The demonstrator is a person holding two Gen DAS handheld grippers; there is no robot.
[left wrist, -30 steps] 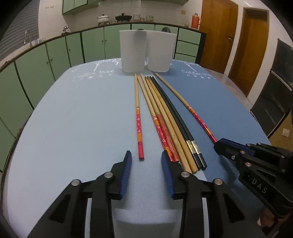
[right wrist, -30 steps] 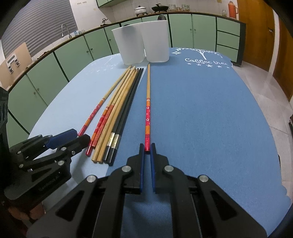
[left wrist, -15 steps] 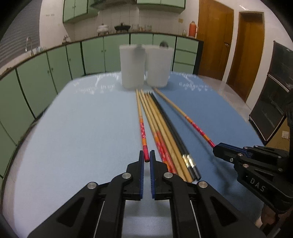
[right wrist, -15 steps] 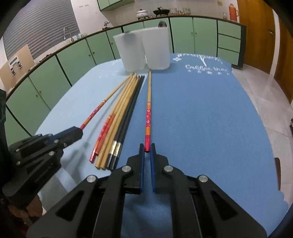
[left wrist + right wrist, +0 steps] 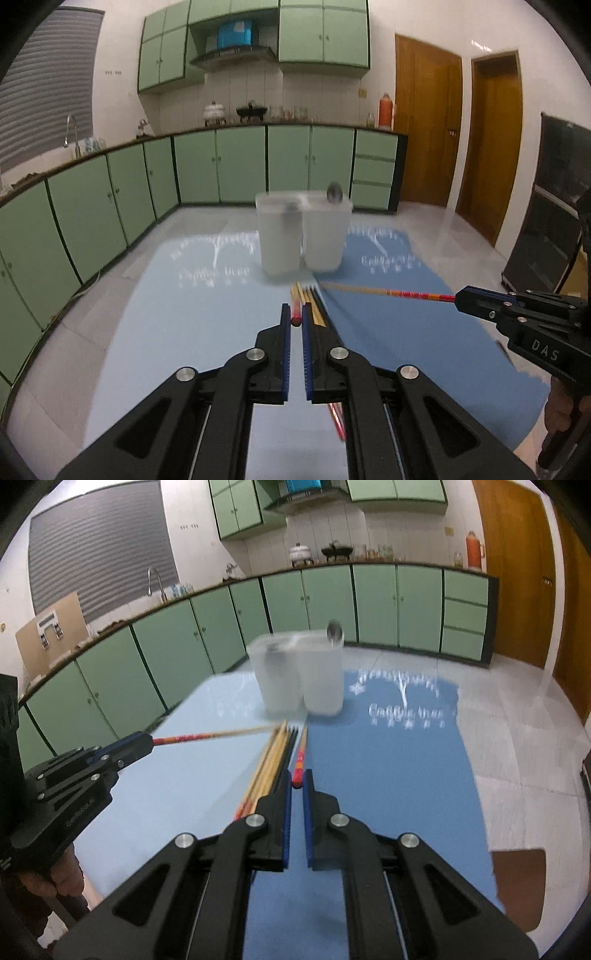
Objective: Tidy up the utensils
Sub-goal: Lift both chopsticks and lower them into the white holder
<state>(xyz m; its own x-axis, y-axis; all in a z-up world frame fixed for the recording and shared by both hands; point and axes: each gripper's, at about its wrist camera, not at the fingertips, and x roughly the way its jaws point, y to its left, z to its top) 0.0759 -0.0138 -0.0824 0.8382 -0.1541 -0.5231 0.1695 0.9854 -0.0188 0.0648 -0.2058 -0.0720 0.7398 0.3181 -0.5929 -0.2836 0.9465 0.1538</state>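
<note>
My left gripper point(image 5: 295, 323) pinches the red end of one chopstick point(image 5: 207, 734), its long axis running forward toward the two white containers point(image 5: 301, 236); my right gripper point(image 5: 297, 784) clamps the red end of another chopstick point(image 5: 384, 291), pointing likewise at the containers; the remaining chopsticks point(image 5: 275, 760) lie bundled lengthwise on the blue table point(image 5: 388, 768), between the two lifted ones.

Home kitchen.
Green cabinets point(image 5: 240, 162) line the counter, with a sink tap point(image 5: 157, 579), range hood point(image 5: 234, 55) and pots point(image 5: 301, 552).
</note>
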